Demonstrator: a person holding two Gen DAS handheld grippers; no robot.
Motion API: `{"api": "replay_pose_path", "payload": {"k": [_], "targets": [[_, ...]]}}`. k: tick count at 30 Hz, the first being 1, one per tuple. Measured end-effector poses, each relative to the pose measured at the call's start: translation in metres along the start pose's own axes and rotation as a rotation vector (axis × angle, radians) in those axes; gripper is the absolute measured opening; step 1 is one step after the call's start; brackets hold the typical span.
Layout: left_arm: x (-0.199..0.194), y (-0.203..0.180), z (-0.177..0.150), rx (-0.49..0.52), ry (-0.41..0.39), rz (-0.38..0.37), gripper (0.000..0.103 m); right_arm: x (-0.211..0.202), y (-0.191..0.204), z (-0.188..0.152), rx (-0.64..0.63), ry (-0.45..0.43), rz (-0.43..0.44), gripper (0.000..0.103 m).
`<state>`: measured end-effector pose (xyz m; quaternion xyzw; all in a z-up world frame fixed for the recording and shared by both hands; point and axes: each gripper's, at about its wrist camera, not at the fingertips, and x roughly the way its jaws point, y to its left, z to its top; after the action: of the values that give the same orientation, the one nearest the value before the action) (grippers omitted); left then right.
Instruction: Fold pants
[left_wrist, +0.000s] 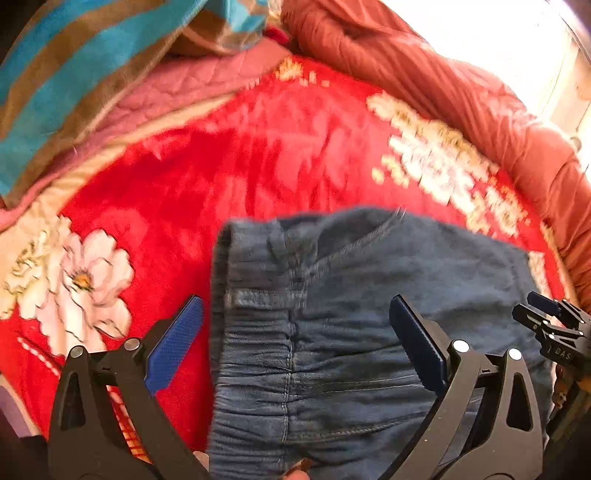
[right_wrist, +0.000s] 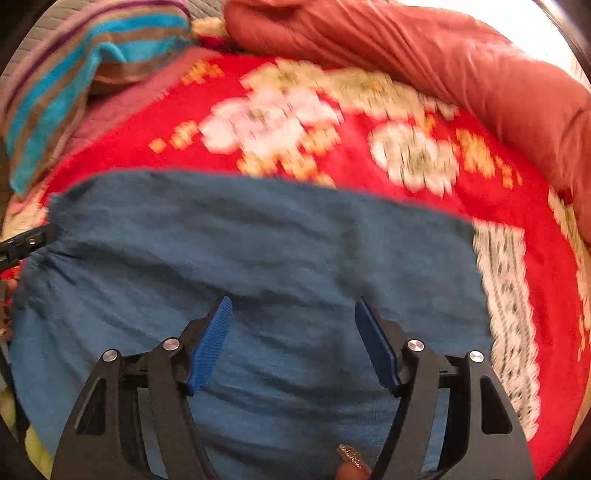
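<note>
Blue denim pants (left_wrist: 351, 325) lie on a red floral blanket (left_wrist: 221, 166). In the left wrist view their gathered elastic waistband (left_wrist: 255, 354) is at the left end. My left gripper (left_wrist: 295, 306) is open, its blue pads wide apart above the waistband end, holding nothing. In the right wrist view the pants (right_wrist: 258, 251) spread across the lower half of the frame. My right gripper (right_wrist: 293, 306) is open above the cloth, holding nothing. The right gripper's tip also shows at the right edge of the left wrist view (left_wrist: 550, 321).
A rust-red quilt (left_wrist: 443, 85) is bunched along the far and right side of the bed. A blue and brown striped blanket (left_wrist: 66, 85) lies at the far left, with a pink quilted cover (left_wrist: 177, 88) beneath it. The red blanket (right_wrist: 369, 147) has white flowers.
</note>
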<state>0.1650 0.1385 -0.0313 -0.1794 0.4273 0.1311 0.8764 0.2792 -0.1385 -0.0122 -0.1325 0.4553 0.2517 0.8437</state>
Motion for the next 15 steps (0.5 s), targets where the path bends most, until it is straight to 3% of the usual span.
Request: {"api": "replay_pose_path", "payload": {"k": [2, 3, 4, 7, 11, 15], "targets": [[-0.009, 0.003, 0.007, -0.006, -0.031, -0.013, 0.094, -0.008, 0.004, 0.011, -0.011, -0.039, 0.039, 0.070], [-0.012, 0.006, 0.011, -0.008, -0.041, -0.016, 0.094, -0.009, 0.008, 0.018, -0.017, -0.052, 0.041, 0.086], [-0.014, 0.008, 0.014, -0.006, -0.047, -0.015, 0.094, -0.013, 0.013, 0.021, -0.026, -0.072, 0.036, 0.091], [-0.017, 0.010, 0.022, 0.041, -0.059, 0.022, 0.094, -0.013, 0.026, 0.036, -0.063, -0.090, 0.044, 0.092], [-0.014, 0.020, 0.034, 0.056, -0.027, -0.046, 0.094, -0.007, 0.051, 0.052, -0.126, -0.090, 0.058, 0.092], [-0.008, 0.017, 0.040, 0.149, -0.040, -0.024, 0.094, 0.011, 0.073, 0.064, -0.185, -0.048, 0.072, 0.092]]}}
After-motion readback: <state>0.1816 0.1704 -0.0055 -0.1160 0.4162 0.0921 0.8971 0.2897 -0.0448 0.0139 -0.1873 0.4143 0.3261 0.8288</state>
